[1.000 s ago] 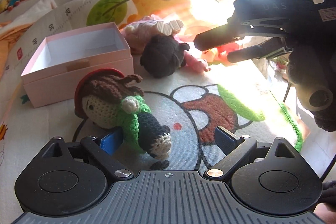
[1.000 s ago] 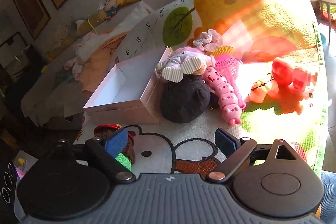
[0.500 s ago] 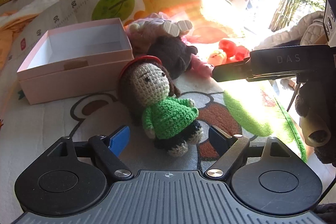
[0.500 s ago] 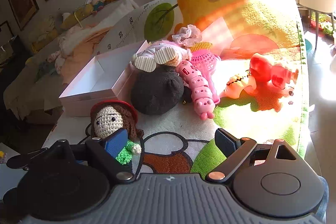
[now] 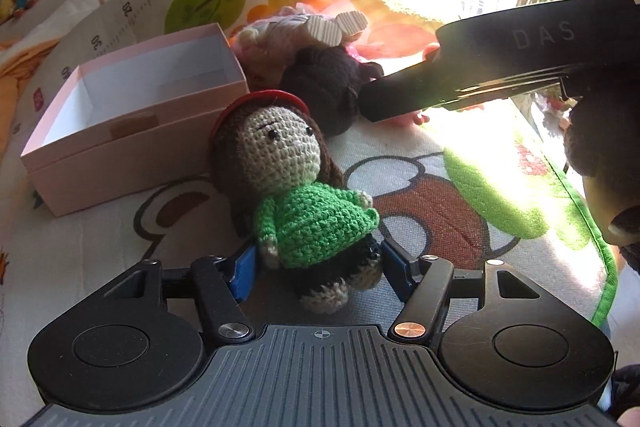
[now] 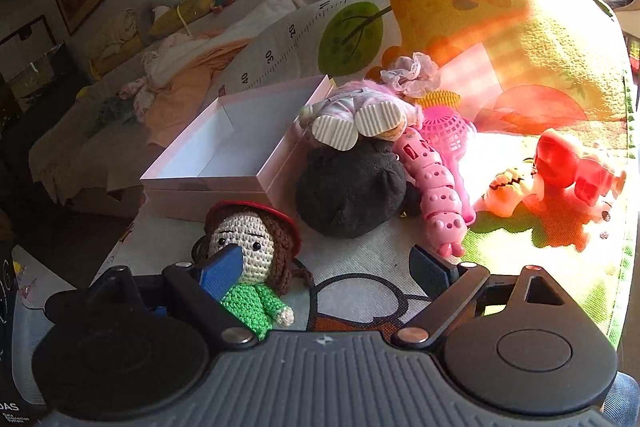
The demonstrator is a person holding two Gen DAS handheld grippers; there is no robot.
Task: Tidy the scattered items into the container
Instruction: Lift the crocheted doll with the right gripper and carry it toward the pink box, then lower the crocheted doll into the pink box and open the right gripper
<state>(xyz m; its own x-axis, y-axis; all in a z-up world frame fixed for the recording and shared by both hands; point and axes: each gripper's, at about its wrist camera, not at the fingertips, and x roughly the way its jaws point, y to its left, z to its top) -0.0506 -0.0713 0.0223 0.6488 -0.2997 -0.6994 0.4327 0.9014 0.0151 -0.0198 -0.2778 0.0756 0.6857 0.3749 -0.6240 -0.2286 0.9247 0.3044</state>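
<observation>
A crochet doll [image 5: 304, 195] with a red hat, brown hair and a green sweater sits upright on the cartoon play mat, just in front of the open pink box [image 5: 132, 151]. My left gripper [image 5: 319, 267] is shut on the doll's lower body, its blue pads pressing both sides. In the right wrist view the doll [image 6: 248, 255] shows behind the left finger of my right gripper [image 6: 326, 271], which is open and holds nothing. The pink box [image 6: 224, 195] has a bare white inside. The right gripper's black body [image 5: 500, 63] hangs over the mat to the right of the doll.
Beside the box lie a dark plush [image 6: 352, 187], a pink doll with white shoe soles [image 6: 360, 119], a pink caterpillar toy [image 6: 436, 195], a pink mesh toy [image 6: 444, 131] and red and yellow plastic toys [image 6: 568, 167]. The mat's green edge [image 5: 592, 235] drops off on the right.
The doll lay on its side a second ago and now sits upright facing me. My left gripper's pads have closed in onto its body. The right gripper has shifted nearer the doll.
</observation>
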